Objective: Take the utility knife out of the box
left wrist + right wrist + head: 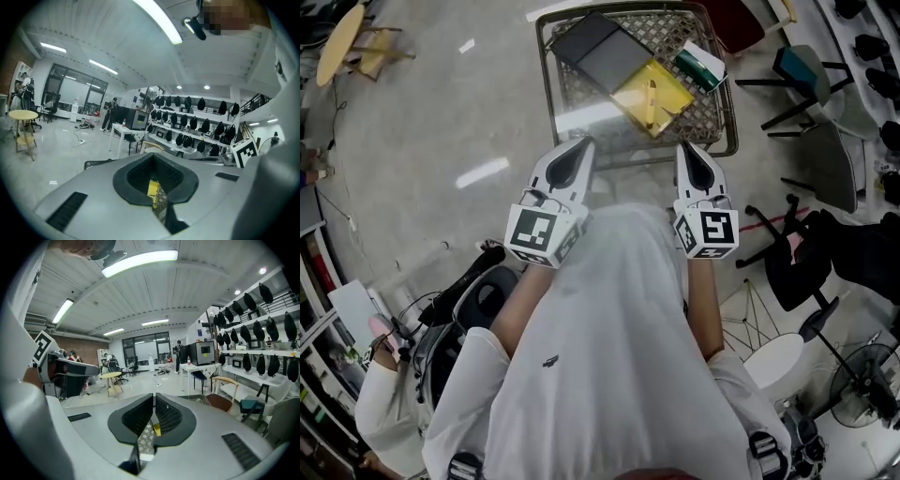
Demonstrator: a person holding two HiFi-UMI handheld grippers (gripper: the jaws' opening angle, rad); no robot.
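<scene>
Ahead, yellow box (652,94) in basket (577,89)

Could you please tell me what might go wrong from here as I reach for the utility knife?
1. The open yellow box looks loose on the mesh basket, so pinching the utility knife might drag or tip it.
2. Knife and box are the same yellow, so a grip could catch the box's rim instead.

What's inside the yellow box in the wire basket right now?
One slim yellowish tool, likely the utility knife, lies in the open yellow box. Anything beneath it is covered.
</scene>
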